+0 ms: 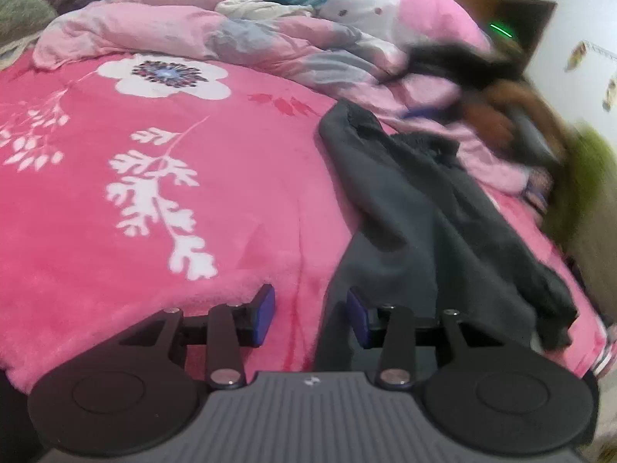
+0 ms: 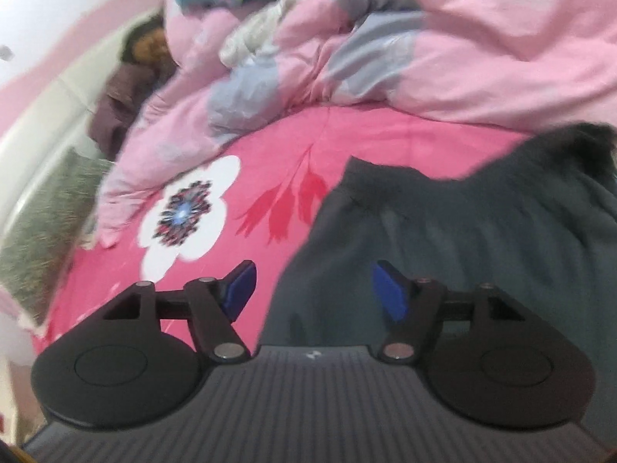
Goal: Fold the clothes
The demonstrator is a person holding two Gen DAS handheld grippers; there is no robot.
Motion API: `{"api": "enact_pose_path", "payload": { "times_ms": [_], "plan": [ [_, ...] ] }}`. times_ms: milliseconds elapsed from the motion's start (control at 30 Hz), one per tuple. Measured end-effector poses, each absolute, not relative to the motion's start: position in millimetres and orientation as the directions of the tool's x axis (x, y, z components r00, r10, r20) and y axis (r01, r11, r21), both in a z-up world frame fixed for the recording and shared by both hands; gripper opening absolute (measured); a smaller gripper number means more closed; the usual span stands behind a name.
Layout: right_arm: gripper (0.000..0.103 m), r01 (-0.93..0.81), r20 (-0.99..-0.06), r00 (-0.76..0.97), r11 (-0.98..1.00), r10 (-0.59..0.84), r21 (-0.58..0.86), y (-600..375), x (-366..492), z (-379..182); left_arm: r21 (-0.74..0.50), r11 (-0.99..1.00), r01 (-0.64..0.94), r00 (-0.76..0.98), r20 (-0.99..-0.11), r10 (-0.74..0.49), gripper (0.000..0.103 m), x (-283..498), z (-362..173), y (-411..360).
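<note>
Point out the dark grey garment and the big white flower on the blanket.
Dark grey fabric garment [image 1: 435, 208], left wrist view, middle of cloth.
Big white printed flower [image 2: 189, 212], right wrist view, dark patterned centre.

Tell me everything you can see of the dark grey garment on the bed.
The garment is dark grey, soft, matte cloth, crumpled and unfolded. It lies lengthwise on the pink blanket, its far end by the bunched quilt, with a gathered band there. Its near edge lies beside the open left tongs; the open right tongs are over it. Neither grips it.

Plush pink blanket [image 1: 231, 200], matt dark grey cloth garment [image 1: 435, 208]
</note>
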State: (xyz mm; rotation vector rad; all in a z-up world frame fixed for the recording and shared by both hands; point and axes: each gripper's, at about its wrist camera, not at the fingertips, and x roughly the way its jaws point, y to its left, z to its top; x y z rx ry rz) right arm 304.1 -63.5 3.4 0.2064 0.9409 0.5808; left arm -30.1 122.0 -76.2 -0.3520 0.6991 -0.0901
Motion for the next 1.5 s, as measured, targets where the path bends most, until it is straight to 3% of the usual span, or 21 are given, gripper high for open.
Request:
{"api": "enact_pose_path", "payload": {
  "times_ms": [100, 200, 267, 300, 333, 400, 467, 600, 800, 1033, 1133, 1300, 1367, 1433, 1500],
  "plan": [
    [0.067, -0.375, -0.776, 0.41, 0.864, 0.479, 0.335, -15, 345, -20, -0.319, 0.948, -0.016, 0.767, -0.612, -0.194, 0.04, -29, -78, 119],
    [0.067, -0.335, -0.845, 0.366, 0.903, 0.389, 0.271, 12, 371, -53, -0.311, 0.95, -0.019, 0.768, -0.613, -0.186, 0.032, -30, -79, 120],
    [0.062, -0.318, -0.855, 0.373, 0.916, 0.359, 0.246, 14, 375, -65, -0.323, 0.946, -0.023, 0.771, -0.609, -0.189, 0.029, -32, -79, 123],
    [0.041, -0.32, -0.845, 0.39, 0.915, 0.365, 0.247, 6, 373, -63, -0.332, 0.943, -0.025, 0.773, -0.605, -0.193, 0.029, -33, -79, 124],
    [0.012, -0.322, -0.835, 0.407, 0.913, 0.371, 0.249, -1, 371, -60, -0.341, 0.94, -0.024, 0.777, -0.598, -0.198, 0.028, -34, -80, 126],
    [0.004, -0.322, -0.808, 0.436, 0.907, 0.396, 0.271, -18, 366, -54, -0.358, 0.934, -0.017, 0.784, -0.585, -0.21, 0.027, -36, -82, 128],
    [0.003, -0.294, -0.733, 0.44, 0.854, 0.519, 0.429, -55, 361, -42, -0.371, 0.928, -0.005, 0.787, -0.574, -0.226, 0.026, -37, -83, 130],
    [0.003, -0.293, -0.497, 0.501, 0.679, 0.709, 0.673, -123, 346, -18, -0.402, 0.915, 0.025, 0.79, -0.553, -0.265, 0.038, -37, -84, 133],
    [0.003, -0.312, -0.214, 0.553, 0.438, 0.805, 0.843, -190, 332, -15, -0.42, 0.907, 0.035, 0.793, -0.541, -0.281, 0.041, -35, -85, 131],
    [0.003, -0.303, -0.197, 0.546, 0.412, 0.814, 0.86, -188, 339, -22, -0.509, 0.861, 0.011, 0.783, -0.531, -0.324, 0.037, -22, -85, 142],
    [0.003, -0.309, -0.208, 0.536, 0.419, 0.818, 0.853, -182, 341, -22, -0.56, 0.828, 0.027, 0.772, -0.514, -0.373, 0.044, -6, -86, 146],
    [0.003, -0.309, -0.223, 0.526, 0.429, 0.82, 0.849, -177, 344, -23, -0.498, 0.864, 0.072, 0.746, -0.548, -0.378, 0.043, 20, -84, 127],
    [0.003, -0.309, -0.228, 0.525, 0.433, 0.82, 0.847, -176, 344, -24, -0.468, 0.881, 0.074, 0.74, -0.567, -0.363, 0.033, 28, -84, 119],
    [0.003, -0.308, -0.232, 0.525, 0.437, 0.819, 0.845, -175, 344, -25, -0.438, 0.897, 0.063, 0.736, -0.587, -0.338, 0.006, 32, -86, 114],
    [0.003, -0.309, -0.243, 0.533, 0.454, 0.811, 0.836, -172, 345, -24, -0.453, 0.891, 0.03, 0.75, -0.579, -0.32, 0.002, 29, -84, 115]
  ]
}}
